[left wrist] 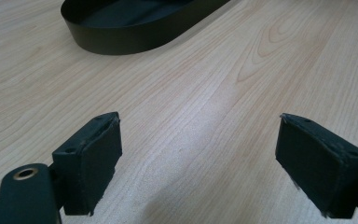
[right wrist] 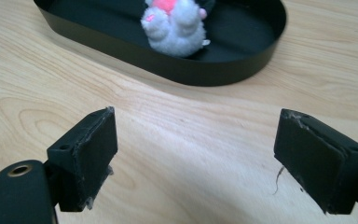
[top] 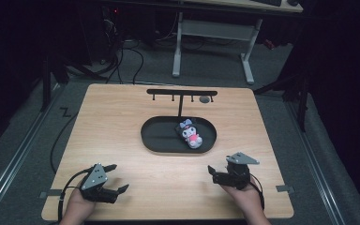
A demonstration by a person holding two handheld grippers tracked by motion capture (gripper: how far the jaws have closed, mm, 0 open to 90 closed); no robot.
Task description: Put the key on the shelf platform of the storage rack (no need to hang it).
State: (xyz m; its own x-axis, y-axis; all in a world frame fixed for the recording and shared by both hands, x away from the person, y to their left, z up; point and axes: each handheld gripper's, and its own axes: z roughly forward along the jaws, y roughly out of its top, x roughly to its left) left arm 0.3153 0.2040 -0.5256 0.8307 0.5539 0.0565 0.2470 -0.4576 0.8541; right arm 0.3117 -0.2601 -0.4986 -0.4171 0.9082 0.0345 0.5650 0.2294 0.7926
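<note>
A black oval tray [top: 157, 136] lies in the middle of the wooden table. A small plush toy [top: 190, 134], white and pink with a dark head, lies in its right half. My left gripper [top: 120, 177] rests open near the front left of the table, with nothing between its jaws. In the left gripper view it [left wrist: 200, 116] points over bare wood toward the tray [left wrist: 121, 39]. My right gripper [top: 219, 166] rests open at the front right, also holding nothing. In the right gripper view it [right wrist: 196, 113] faces the tray wall [right wrist: 191, 70] and the plush toy [right wrist: 177, 28] behind it.
A black T-shaped rack [top: 182, 93] with small hooks stands just behind the tray. A small grey round spot [top: 205, 99] sits by its right end. Beyond the table's far edge are cables and the white legs of another desk [top: 248, 61].
</note>
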